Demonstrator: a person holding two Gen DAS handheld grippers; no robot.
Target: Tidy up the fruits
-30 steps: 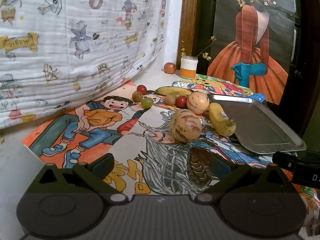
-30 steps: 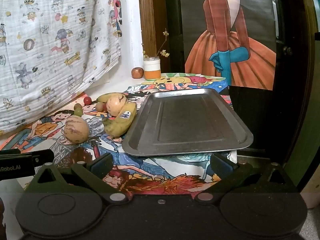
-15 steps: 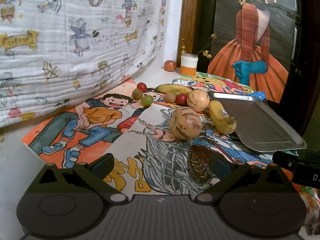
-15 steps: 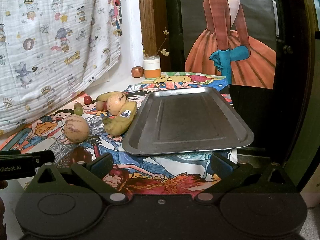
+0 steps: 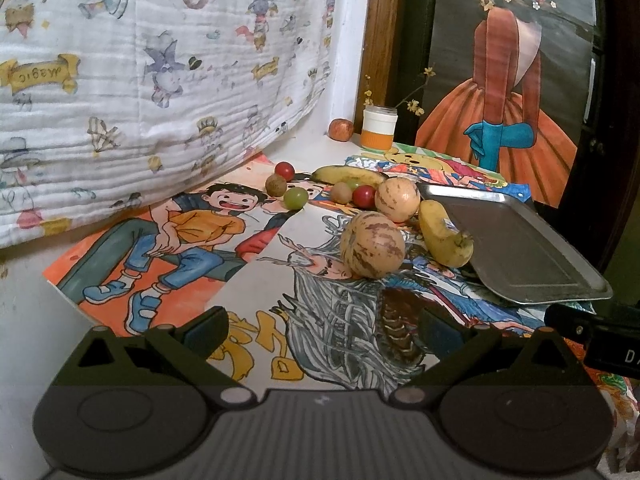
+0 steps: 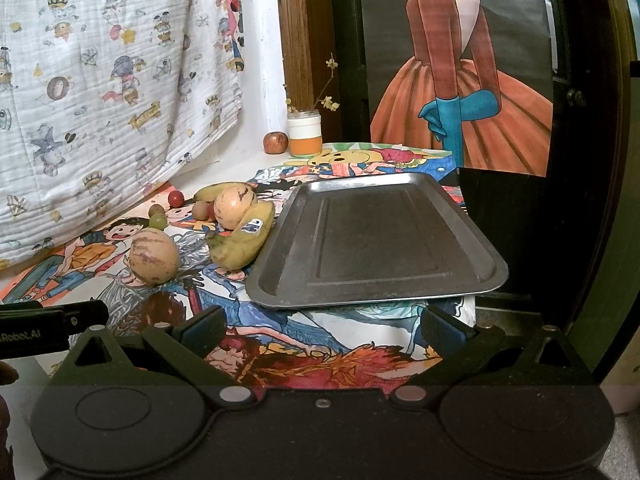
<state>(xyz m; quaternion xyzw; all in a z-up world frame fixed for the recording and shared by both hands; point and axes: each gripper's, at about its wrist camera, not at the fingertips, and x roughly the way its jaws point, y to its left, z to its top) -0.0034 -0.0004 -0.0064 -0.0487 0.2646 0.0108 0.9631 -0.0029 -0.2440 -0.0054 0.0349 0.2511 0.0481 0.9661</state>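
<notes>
The left gripper point(image 5: 322, 326) hangs with jaws spread wide and empty above the cartoon posters point(image 5: 188, 240). Ahead lie a red cherry tomato point(image 5: 284, 169), a green grape point(image 5: 295, 197), a striped melon point(image 5: 373, 245) nearest, then a banana point(image 5: 443, 236) touching the metal tray point(image 6: 380, 240), which holds nothing. The right gripper point(image 6: 322, 326), also wide open and empty, faces that tray's near edge.

Posters point(image 5: 192, 240), tray point(image 6: 380, 240) on table point(image 5: 24, 320)
</notes>
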